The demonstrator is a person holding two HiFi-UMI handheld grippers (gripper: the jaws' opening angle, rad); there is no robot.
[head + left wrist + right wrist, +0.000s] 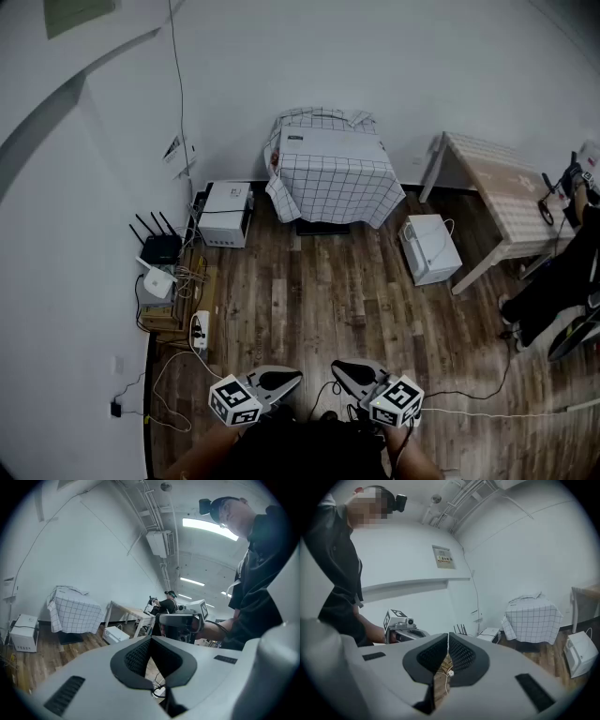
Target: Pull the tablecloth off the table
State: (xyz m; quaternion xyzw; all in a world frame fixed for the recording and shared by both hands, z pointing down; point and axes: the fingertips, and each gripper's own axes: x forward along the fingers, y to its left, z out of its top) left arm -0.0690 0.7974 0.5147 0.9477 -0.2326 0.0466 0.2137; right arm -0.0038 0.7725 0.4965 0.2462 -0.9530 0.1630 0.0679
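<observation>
Head view shows the approach step, with the pull not yet begun. The checked tablecloth (333, 183) drapes over its tabletop against the far wall, well apart from both grippers. The left gripper (292, 378) and right gripper (341, 369) hang low near the person's body, each with jaws pressed together on nothing. Next, I judge, the person must cross the wooden floor (319, 300), spread the jaws and pinch a hanging edge of the cloth. Counted: one tablecloth, two grippers, two white boxes (225, 214) on the floor, one bare side table (506, 187).

Checked white tablecloth (337, 178) draped over table (against far wall), corners hanging.
</observation>
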